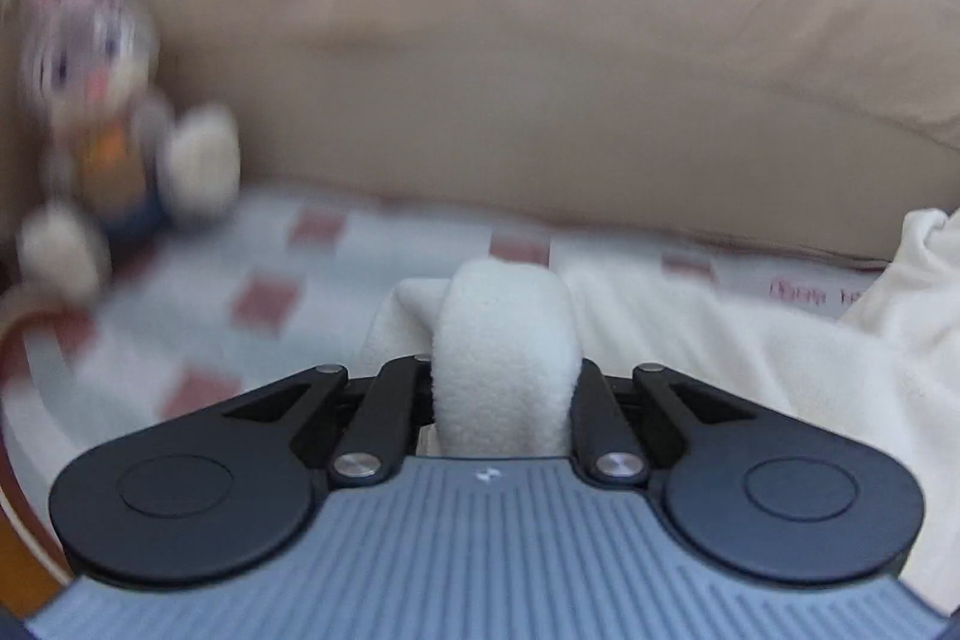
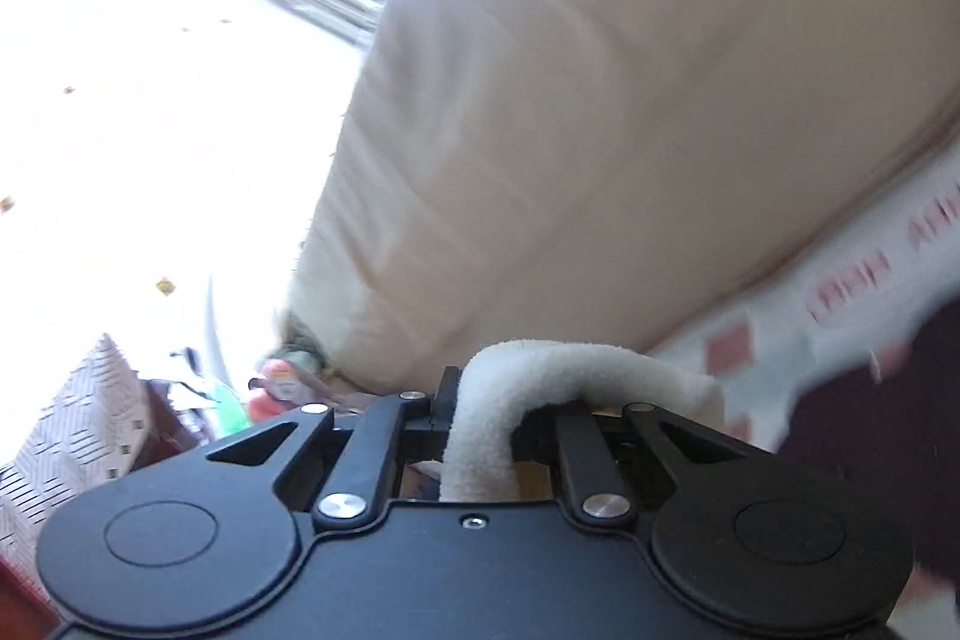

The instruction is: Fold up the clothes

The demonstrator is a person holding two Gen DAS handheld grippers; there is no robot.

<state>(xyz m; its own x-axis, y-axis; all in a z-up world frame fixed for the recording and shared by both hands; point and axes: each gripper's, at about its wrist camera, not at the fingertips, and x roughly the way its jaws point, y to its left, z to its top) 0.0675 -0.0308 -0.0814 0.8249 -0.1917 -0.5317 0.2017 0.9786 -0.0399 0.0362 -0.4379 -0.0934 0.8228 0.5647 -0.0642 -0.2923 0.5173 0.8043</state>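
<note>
Tools (image 1: 507, 376) (image 2: 480, 418) w/ fleece (image 1: 504, 340), checkered blanket (image 1: 252, 280)

Low in the frame the left gripper (image 1: 506, 388) pinches a thick fold of white fleece garment (image 1: 750, 340) over the checked sheet (image 1: 270, 292), tan cushion (image 1: 540, 70) filling the top, blurred plush rabbit (image 1: 102, 100) at left.

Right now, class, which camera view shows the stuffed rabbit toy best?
The left wrist view. The stuffed rabbit toy sits whole at the far left on the checked blanket, blurred, but its ears, face and feet are readable. The right wrist view shows no rabbit, only the sofa cushion and white fleece garment.
</note>
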